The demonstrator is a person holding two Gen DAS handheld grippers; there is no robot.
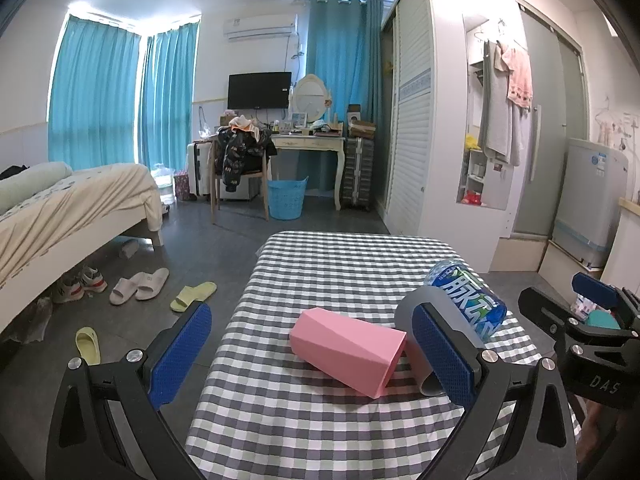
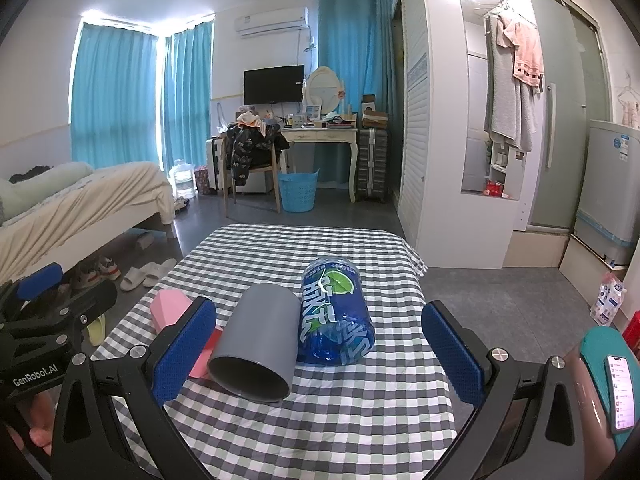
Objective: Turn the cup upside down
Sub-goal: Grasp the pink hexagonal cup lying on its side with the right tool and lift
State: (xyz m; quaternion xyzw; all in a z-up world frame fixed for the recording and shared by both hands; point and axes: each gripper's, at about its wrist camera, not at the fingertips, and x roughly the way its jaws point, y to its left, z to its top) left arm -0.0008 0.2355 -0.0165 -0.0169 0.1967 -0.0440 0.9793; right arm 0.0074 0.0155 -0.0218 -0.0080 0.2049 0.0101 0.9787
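A pink faceted cup (image 1: pixel 347 350) lies on its side on the checkered table (image 1: pixel 320 264), mouth toward the near right. A grey cup (image 2: pixel 256 346) lies on its side beside it, mouth toward me; it also shows in the left wrist view (image 1: pixel 416 308). A blue cut bottle (image 2: pixel 334 314) lies on its side right of the grey cup. My left gripper (image 1: pixel 312 356) is open, its fingers either side of the pink cup without touching. My right gripper (image 2: pixel 318 354) is open around the grey cup and the bottle, holding nothing.
The table's left edge drops to the floor, where slippers (image 1: pixel 140 285) lie. A bed (image 1: pixel 72 208) stands at the left, a wardrobe (image 1: pixel 416 120) at the right. A phone (image 2: pixel 622 390) is at the far right.
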